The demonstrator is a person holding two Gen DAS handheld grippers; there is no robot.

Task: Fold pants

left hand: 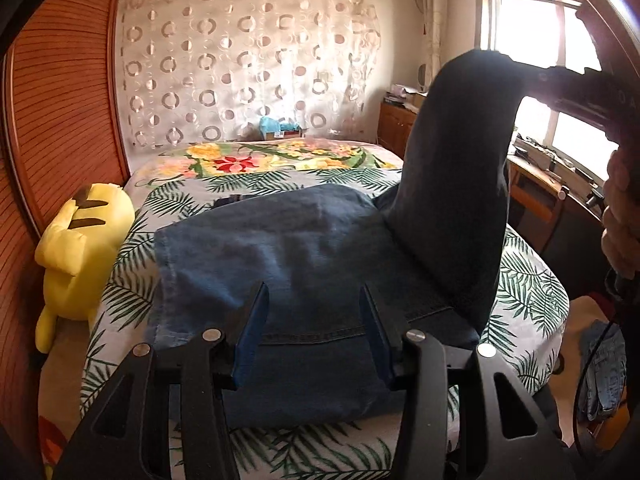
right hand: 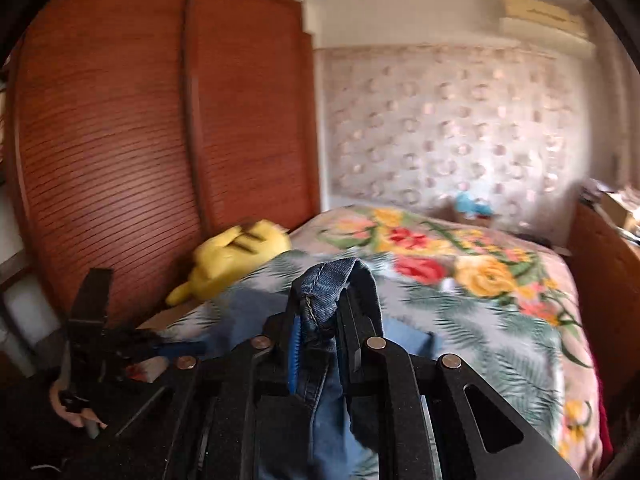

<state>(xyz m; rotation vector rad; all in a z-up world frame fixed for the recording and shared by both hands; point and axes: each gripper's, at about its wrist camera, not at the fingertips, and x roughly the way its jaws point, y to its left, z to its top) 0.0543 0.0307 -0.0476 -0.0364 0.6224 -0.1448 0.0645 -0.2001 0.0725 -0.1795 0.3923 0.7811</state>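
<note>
- The blue jeans [left hand: 280, 248] lie across the near end of the bed [left hand: 132, 256], on a palm-leaf sheet, with one leg pulled up off the pile into a tall dark column toward the window.
- The left gripper [left hand: 314, 312] sits low over the near edge of the denim; its jaws stand apart with the fabric's seamed edge running between the blue pads [left hand: 252, 332] (whether the pads actually press the cloth cannot be told from this view).
- The right gripper [right hand: 320, 320] has its jaws clenched on a bunched hem of the jeans, the denim looping over the tips and hanging down between the fingers.
- In the left wrist view that same gripper shows at upper right, held by a hand [left hand: 620, 208], with the lifted leg draped from it.
- A yellow plush toy [left hand: 80, 248] lies at the bed's left edge, just beside the jeans' left border and against the reddish louvred wardrobe [left hand: 60, 120].
- Beyond the jeans the bed is open: a floral blanket [left hand: 260, 156] covers the far half, with only a small blue object [left hand: 276, 126] at the far end by the circle-patterned curtain [left hand: 240, 64].
- On the right side the sheet's edge drops off toward a wooden desk [left hand: 536, 184] under the window; more blue cloth [left hand: 604, 364] lies low down there.
</note>
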